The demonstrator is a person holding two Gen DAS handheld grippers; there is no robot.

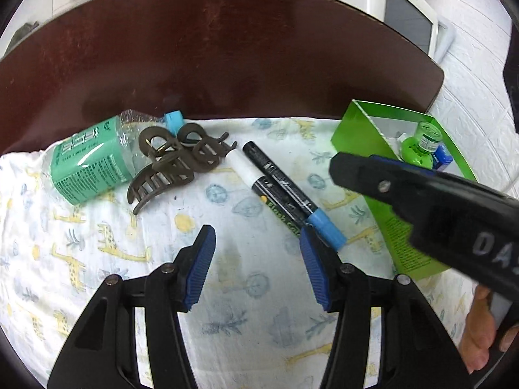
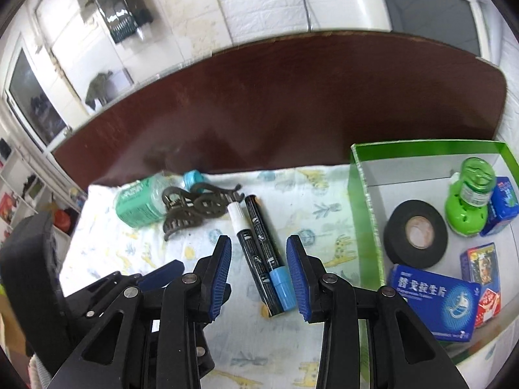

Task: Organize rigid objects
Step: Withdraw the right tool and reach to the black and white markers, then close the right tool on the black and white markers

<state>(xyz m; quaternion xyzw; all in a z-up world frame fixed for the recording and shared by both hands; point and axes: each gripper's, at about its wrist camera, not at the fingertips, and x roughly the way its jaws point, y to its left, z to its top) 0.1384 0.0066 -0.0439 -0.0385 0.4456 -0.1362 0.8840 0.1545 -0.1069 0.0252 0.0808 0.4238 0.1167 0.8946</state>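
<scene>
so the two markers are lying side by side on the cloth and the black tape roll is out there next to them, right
Not quite. The two markers do lie side by side on the cloth, but the black tape roll is not beside them: it lies inside the green box, with the small cartons and the green bottle. The right wrist view shows it.

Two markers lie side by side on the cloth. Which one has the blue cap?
The blue-capped marker is the one on the box side; its cap points toward the grippers. The white-capped marker beside it has its cap at the far end, touching the hair claw.
</scene>
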